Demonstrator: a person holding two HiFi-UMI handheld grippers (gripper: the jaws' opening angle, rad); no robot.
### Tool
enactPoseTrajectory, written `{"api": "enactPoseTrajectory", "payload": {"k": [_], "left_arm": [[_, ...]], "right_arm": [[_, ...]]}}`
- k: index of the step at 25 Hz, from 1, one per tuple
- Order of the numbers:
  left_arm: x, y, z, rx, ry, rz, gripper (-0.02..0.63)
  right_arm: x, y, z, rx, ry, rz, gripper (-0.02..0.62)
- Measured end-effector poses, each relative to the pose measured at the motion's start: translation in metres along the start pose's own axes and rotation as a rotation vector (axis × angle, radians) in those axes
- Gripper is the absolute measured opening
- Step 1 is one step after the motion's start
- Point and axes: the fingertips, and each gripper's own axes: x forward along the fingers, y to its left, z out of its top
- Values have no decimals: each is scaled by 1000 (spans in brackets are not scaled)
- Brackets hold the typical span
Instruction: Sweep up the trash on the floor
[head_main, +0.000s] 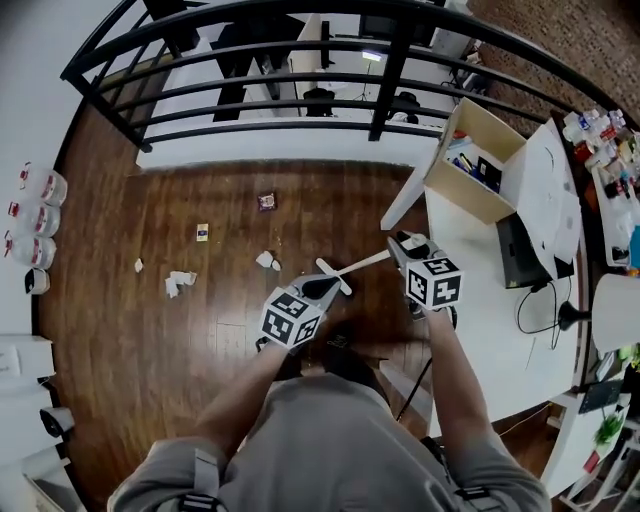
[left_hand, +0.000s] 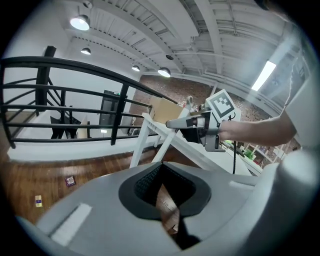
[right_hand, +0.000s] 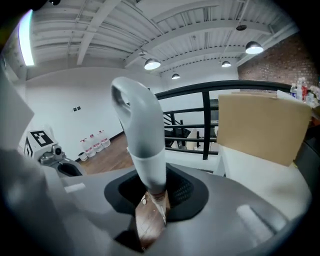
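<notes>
While right claw (right_hand: 152, 202) clamps the handle (right_hand: 142, 135) | left claw (left_hand: 165, 197) together, empty | trash (head_main: 180, 283) lies well apart on floor (head_main: 200, 340)

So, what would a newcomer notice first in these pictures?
Scraps of trash lie scattered on the wood floor ahead of the person. The right gripper is shut on a white handle beside the table; the left gripper is shut and empty.
</notes>
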Motion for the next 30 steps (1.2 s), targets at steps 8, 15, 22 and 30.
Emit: {"api": "enactPoseTrajectory", "payload": {"k": [8,15,22,30], "left_arm": [[-27,22,-34,-21,15,22,5],[-13,18,-43,7,-22,-114,184],[-7,32,-37,157,-16,-127,207],[-10,34,-36,243,-35,-217,129]], "right_arm": [[5,87,27,-74,-25,3,80],[-24,156,74,-101,-87,17,78],[-52,215,109,-85,-158,6,78],[-62,219,106,-22,-211,-10,80]]}}
